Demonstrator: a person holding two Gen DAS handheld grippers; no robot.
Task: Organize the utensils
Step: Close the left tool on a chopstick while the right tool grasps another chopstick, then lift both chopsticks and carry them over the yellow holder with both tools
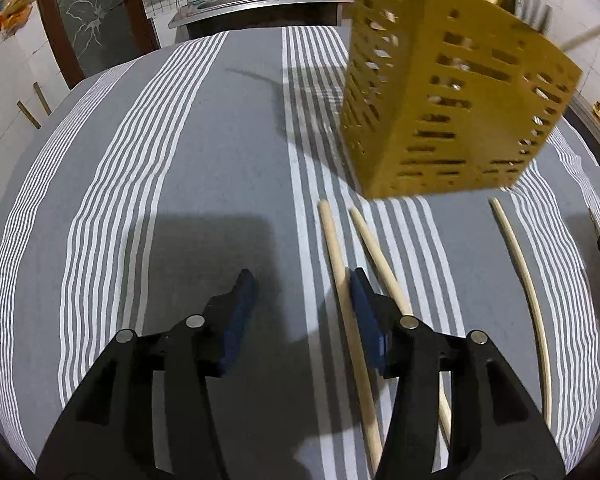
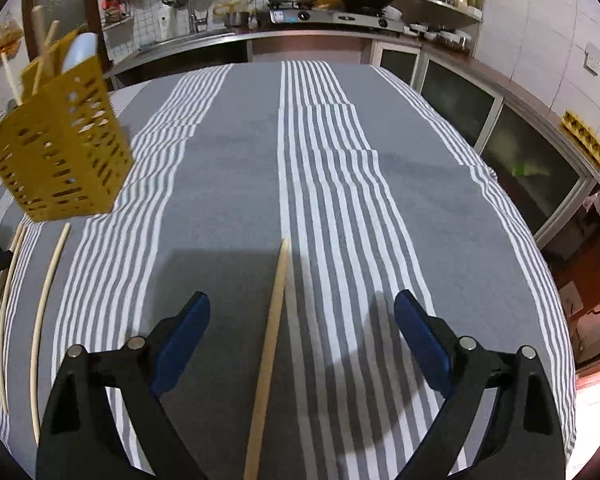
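On a table draped in a grey-and-white striped cloth [image 2: 228,184] we count one yellow utensil holder [image 1: 452,92], a slotted rectangular caddy, with several sticks and a pale rounded piece standing in it, too blurred for an exact tally; four loose wooden sticks lie flat on the cloth; from the left wrist we see three of them, a pair of sticks [image 1: 340,280] angled close together just before the holder and a thin pale stick [image 1: 528,284] further to the right; from the right wrist we see the fourth, a single wooden stick [image 2: 274,320], straight, slim and matte, running up the middle of the frame, well apart from the holder at far left.

Two grippers are at work, both tilted steeply down toward the cloth; our left gripper [image 1: 302,296] stands about half open, its black arms tipped with blue pads, with nothing between them, its right finger [image 1: 366,312] over the nearest of the pair; our right gripper [image 2: 302,320] is spread wide, straddling the single stick without its pads touching it; nothing is gripped by either.

Behind, a steel sink counter and a pot on a stove line the tiled wall.
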